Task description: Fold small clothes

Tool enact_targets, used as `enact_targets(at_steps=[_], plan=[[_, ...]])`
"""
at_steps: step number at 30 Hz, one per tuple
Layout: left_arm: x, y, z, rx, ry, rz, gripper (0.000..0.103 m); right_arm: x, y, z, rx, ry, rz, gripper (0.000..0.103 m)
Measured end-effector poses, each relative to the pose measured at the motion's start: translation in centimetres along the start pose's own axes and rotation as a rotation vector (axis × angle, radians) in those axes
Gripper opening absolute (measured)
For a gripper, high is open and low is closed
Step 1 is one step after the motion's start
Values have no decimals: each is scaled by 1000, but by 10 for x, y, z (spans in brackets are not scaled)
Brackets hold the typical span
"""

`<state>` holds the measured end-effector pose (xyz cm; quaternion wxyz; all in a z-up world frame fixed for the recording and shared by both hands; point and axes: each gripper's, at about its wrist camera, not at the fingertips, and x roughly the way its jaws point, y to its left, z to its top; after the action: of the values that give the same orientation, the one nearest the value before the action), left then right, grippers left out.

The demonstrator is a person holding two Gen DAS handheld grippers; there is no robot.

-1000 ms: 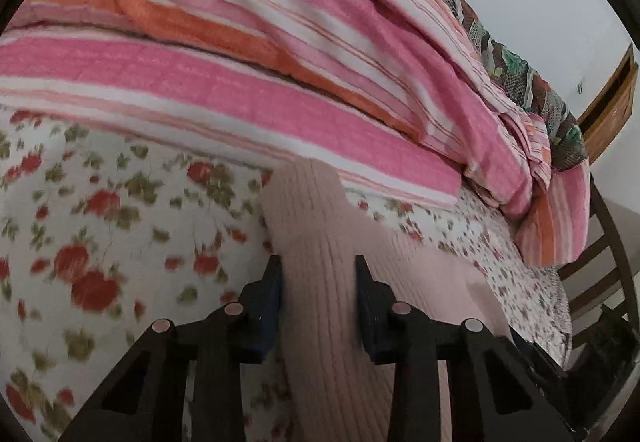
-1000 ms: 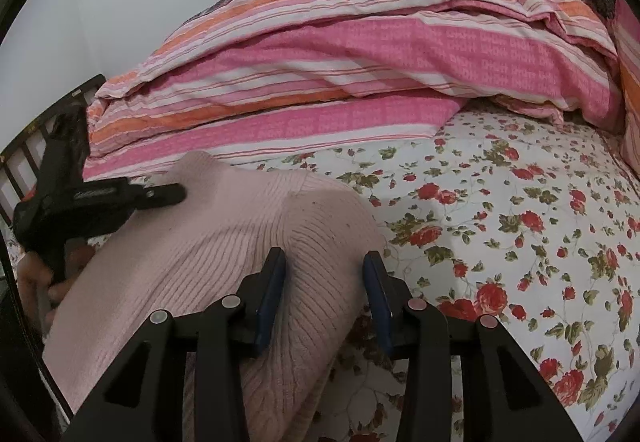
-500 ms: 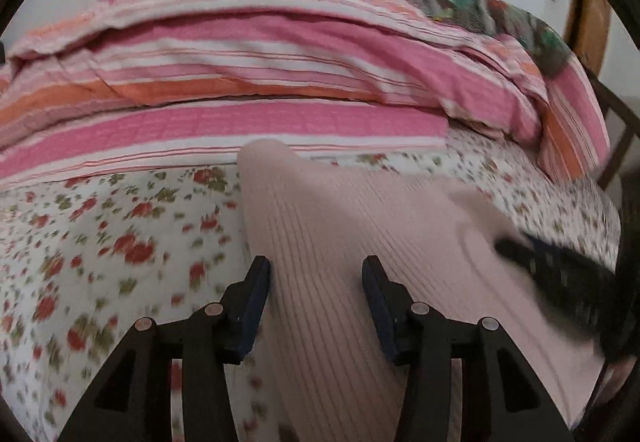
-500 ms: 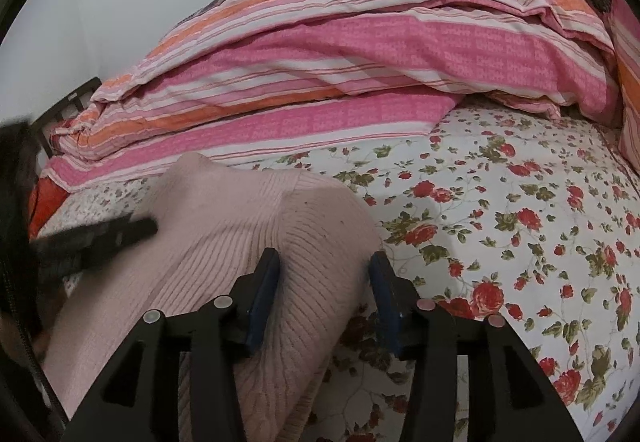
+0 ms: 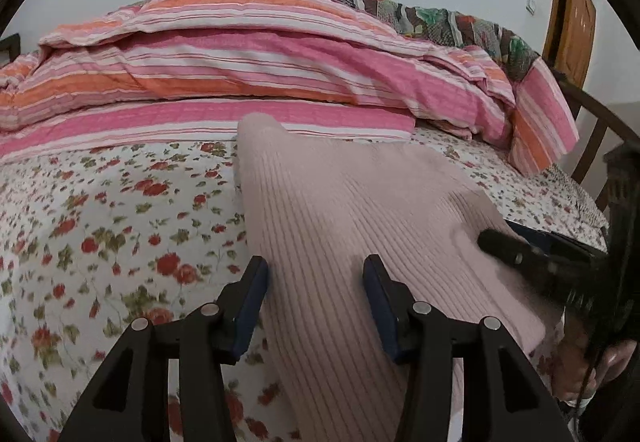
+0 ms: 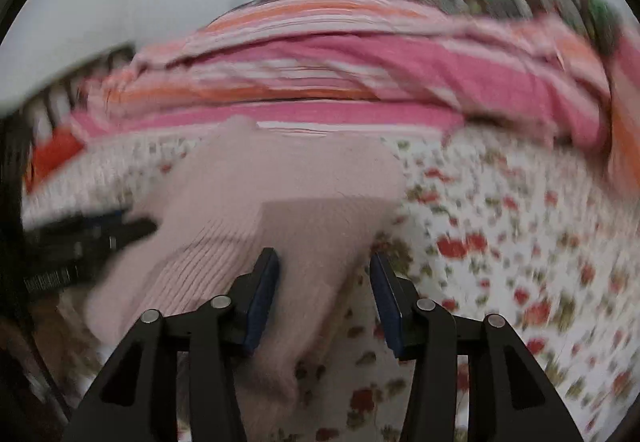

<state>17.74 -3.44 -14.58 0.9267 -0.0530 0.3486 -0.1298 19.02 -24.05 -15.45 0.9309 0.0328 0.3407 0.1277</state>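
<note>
Both grippers backed off since a second ago; sweater [image 5: 344, 226] stays flat on flowered sheet [image 5: 100, 226]. Left gripper [image 5: 316, 306] and right gripper [image 6: 324, 298] spread, pinching nothing. Risk: the open fingers over the knit snag it, undoing the fold.

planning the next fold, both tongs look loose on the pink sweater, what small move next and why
Probably close both tongs on the pale pink ribbed knit sweater. The left tongs and right tongs straddle its near edge with pads apart, so nothing is gripped for folding.
</note>
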Motion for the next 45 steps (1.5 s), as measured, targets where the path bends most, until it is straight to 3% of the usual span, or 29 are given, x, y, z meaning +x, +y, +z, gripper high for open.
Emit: enact_targets(at_steps=[2, 3, 4, 7, 10, 13, 20, 23, 28, 33, 39, 45], plan=[[1, 4, 0, -31, 7, -16, 49, -1, -7, 6, 74, 0, 28, 48], [2, 6, 1, -43, 11, -24, 49, 1, -5, 8, 79, 3, 26, 40], [3, 6, 1, -50, 12, -28, 50, 3, -2, 10, 74, 7, 26, 24], [0, 8, 1, -66, 17, -31, 50, 3, 11, 15, 14, -23, 30, 14], [-3, 5, 1, -60, 11, -38, 52, -11, 2, 11, 52, -88, 84, 13], [-1, 2, -1, -59, 17, -45, 54, 9, -4, 0, 52, -7, 6, 14], [-2, 7, -3, -72, 18, -45, 54, -3, 22, 15, -25, -31, -100, 18], [-5, 11, -5, -71, 21, -63, 55, -9, 29, 12, -48, -63, -108, 20], [-17, 11, -14, -37, 26, -106, 57, -5, 21, -2, -53, -35, -129, 26], [-35, 9, -34, 17, 26, -138, 57, -25, 16, -5, -33, -45, -111, 30], [-50, 16, -53, 0, 43, -190, 57, -45, 14, -14, 0, -48, -48, 33], [-53, 8, -65, 61, 44, -137, 55, -61, 13, -24, 39, -63, 26, 38]])
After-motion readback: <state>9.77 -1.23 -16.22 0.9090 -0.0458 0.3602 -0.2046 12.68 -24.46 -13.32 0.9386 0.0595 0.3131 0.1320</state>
